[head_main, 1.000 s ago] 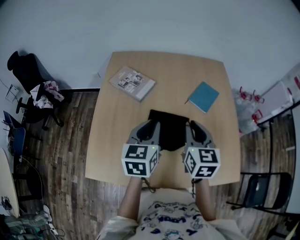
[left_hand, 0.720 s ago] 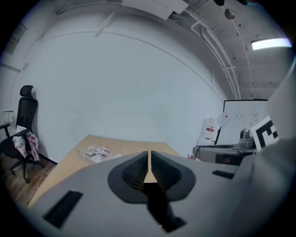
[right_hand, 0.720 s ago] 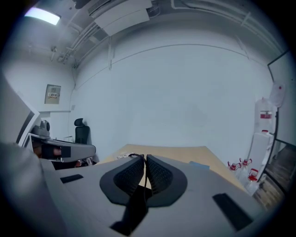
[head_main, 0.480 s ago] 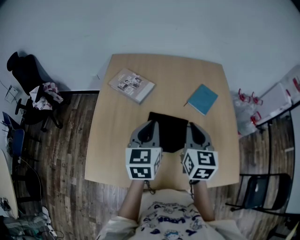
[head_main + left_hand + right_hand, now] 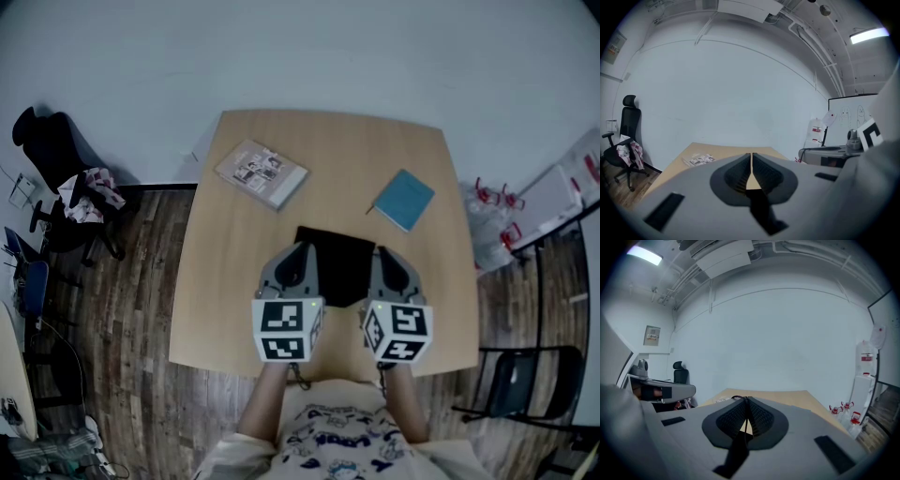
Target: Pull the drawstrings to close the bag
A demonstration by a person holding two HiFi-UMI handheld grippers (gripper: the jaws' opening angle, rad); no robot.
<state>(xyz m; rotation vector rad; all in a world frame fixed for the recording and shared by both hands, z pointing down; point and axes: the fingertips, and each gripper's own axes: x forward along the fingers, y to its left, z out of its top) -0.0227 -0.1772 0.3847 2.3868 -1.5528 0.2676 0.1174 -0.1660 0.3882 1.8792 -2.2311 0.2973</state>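
Bag (image 5: 336,258): black soft cloth, lying flat on the table (image 5: 225,300) between the two grippers. The right gripper (image 5: 746,401) is clamped on a thin dark drawstring (image 5: 737,397). The left gripper (image 5: 751,157) has just been closing, its fingers nearly together, with no cord visible between them. The bag is probably light and limp and may slide, so hold only the cords. There is open table to either side, with books (image 5: 405,199) well beyond.
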